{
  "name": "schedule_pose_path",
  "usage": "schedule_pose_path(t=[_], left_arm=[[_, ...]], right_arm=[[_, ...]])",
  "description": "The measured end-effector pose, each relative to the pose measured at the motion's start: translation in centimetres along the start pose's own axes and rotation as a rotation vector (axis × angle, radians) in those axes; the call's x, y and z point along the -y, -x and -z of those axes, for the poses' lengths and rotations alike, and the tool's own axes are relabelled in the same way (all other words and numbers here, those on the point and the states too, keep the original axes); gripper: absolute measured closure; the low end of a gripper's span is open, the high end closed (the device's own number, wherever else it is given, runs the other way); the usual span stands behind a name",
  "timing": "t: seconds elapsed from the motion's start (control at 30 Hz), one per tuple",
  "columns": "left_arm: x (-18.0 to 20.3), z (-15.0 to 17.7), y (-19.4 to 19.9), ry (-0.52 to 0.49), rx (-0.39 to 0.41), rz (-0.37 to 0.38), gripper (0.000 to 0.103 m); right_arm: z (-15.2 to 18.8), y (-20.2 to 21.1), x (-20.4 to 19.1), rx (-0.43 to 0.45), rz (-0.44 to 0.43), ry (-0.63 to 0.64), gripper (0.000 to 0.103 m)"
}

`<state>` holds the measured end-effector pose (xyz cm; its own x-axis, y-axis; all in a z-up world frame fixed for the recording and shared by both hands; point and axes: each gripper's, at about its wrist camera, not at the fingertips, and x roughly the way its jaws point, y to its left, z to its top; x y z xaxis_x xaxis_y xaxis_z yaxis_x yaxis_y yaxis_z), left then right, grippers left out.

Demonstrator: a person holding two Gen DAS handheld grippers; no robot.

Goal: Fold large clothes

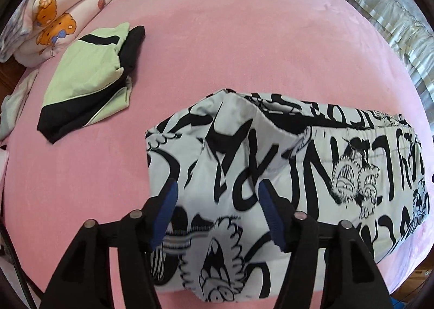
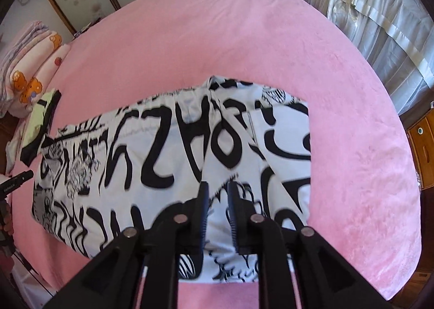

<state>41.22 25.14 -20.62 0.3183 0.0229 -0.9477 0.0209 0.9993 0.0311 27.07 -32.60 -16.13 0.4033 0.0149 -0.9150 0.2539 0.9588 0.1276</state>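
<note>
A large white garment with black graffiti print (image 1: 284,173) lies folded on the pink bed (image 1: 230,37); it also shows in the right wrist view (image 2: 168,151). My left gripper (image 1: 218,186) is open, its blue-padded fingers spread above the garment's left part. My right gripper (image 2: 217,186) hovers over the garment's near right part with its jaws a narrow gap apart; no cloth is between them. The tip of the left gripper (image 2: 20,178) shows at the left edge of the right wrist view.
A folded green and black garment (image 1: 89,78) lies at the bed's left side, also visible in the right wrist view (image 2: 40,119). Folded cartoon-print blankets (image 1: 54,10) are piled behind it. Curtains (image 2: 379,24) hang at the right, a wooden cabinet (image 2: 423,146) below them.
</note>
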Motion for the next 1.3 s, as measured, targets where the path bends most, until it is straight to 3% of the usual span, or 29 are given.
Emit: schedule_pose_path(t=[0.13, 0.6, 0.83, 0.87, 0.9, 0.93, 1.03, 1.17, 1.3], left_arm=[[-0.4, -1.8, -2.1, 0.009, -0.021, -0.001, 0.037], [-1.8, -3.0, -8.7, 0.108, -0.117, 0.056, 0.039], [-1.8, -3.4, -9.9, 0.165, -0.115, 0.119, 0.073], [-1.6, -3.5, -10.0, 0.169, -0.118, 0.128, 0.084], [-1.8, -3.6, -10.3, 0.174, -0.119, 0.128, 0.091], [-1.7, -3.8, -10.5, 0.18, -0.121, 0.109, 0.093], [-1.5, -3.9, -9.8, 0.232, -0.089, 0.083, 0.096], [-2.4, -3.9, -8.1, 0.353, -0.035, 0.062, 0.097], [-2.3, -4.5, -8.9, 0.358, -0.044, 0.029, 0.097]], right_arm=[[-1.8, -1.5, 0.1, 0.013, -0.003, 0.007, 0.06], [-7.2, -9.6, 2.1, -0.109, -0.123, -0.017, 0.059], [-7.4, -11.3, 3.0, -0.144, -0.198, -0.056, 0.059], [-7.4, -11.4, 3.1, -0.147, -0.211, -0.065, 0.059], [-7.4, -11.4, 3.1, -0.151, -0.221, -0.07, 0.065], [-7.4, -11.5, 3.0, -0.156, -0.239, -0.07, 0.074], [-7.3, -11.4, 2.6, -0.15, -0.211, -0.049, 0.086], [-7.4, -10.0, 2.7, -0.079, -0.19, -0.051, 0.091], [-8.0, -8.9, 2.4, -0.016, -0.153, -0.034, 0.092]])
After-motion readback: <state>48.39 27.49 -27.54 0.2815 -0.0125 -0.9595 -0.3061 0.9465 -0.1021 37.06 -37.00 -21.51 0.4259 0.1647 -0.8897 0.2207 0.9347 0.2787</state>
